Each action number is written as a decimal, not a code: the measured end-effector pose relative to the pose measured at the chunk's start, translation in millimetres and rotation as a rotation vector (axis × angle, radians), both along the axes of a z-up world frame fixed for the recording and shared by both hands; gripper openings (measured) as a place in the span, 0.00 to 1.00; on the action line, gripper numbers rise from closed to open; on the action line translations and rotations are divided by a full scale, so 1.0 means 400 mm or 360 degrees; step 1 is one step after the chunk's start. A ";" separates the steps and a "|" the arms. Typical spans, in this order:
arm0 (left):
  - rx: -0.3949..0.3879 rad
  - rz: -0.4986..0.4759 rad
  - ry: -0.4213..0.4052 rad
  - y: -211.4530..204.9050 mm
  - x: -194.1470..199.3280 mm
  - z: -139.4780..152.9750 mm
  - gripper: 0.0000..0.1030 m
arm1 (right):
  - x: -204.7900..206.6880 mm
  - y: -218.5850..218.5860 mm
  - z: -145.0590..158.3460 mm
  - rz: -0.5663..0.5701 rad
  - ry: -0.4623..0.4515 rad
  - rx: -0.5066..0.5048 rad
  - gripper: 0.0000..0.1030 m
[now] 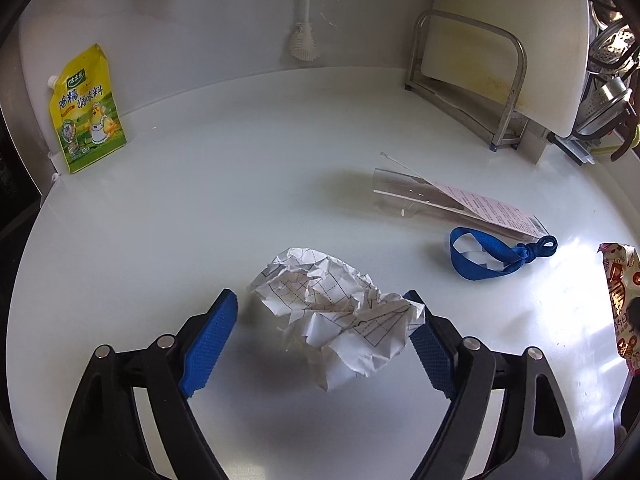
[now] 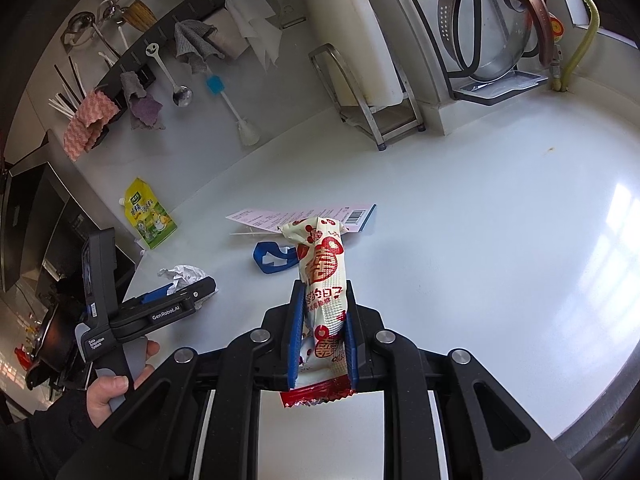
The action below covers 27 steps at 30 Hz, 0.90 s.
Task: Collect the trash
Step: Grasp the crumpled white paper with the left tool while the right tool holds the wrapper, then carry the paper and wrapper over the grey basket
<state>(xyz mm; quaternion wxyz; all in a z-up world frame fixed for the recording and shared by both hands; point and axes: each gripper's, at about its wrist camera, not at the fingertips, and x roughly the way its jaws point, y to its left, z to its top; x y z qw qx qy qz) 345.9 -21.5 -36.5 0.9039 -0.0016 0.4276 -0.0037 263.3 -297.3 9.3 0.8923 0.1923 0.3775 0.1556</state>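
Note:
A crumpled white paper ball (image 1: 336, 312) lies on the white counter (image 1: 240, 184). My left gripper (image 1: 322, 304) is open, its blue pads on either side of the ball; the right pad touches it. It also shows in the right wrist view (image 2: 180, 294) beside the paper ball (image 2: 182, 274). My right gripper (image 2: 320, 292) is shut on a white and red snack wrapper (image 2: 324, 276), held above the counter; the wrapper shows at the left wrist view's right edge (image 1: 620, 300). A blue ribbon loop (image 1: 492, 254) and a clear plastic package with a pink label (image 1: 452, 198) lie further back.
A yellow seasoning pouch (image 1: 86, 112) stands at the back left against the wall. A metal rack with a white cutting board (image 1: 500, 60) stands at the back right. A dish rack with pots (image 2: 492, 32) is beyond it. Cloths and utensils (image 2: 160, 76) hang on the wall.

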 end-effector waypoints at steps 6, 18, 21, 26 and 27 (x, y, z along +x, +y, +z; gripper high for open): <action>0.0016 -0.0014 0.0028 -0.008 0.001 -0.008 0.50 | -0.006 -0.008 0.004 -0.0005 -0.0010 0.0030 0.17; 0.0123 -0.0051 -0.0055 -0.040 -0.110 0.042 0.44 | -0.028 -0.015 0.015 -0.0005 -0.0031 0.0071 0.17; 0.0131 -0.0065 -0.0074 -0.046 -0.157 0.063 0.44 | -0.049 -0.001 0.029 0.0007 -0.0070 0.0054 0.17; 0.0160 -0.0093 -0.0113 -0.047 -0.253 0.096 0.44 | -0.114 0.026 0.030 0.0039 -0.0082 0.0028 0.17; 0.0172 -0.0101 -0.0126 -0.049 -0.273 0.101 0.44 | -0.130 0.028 0.029 0.0039 -0.0078 0.0032 0.17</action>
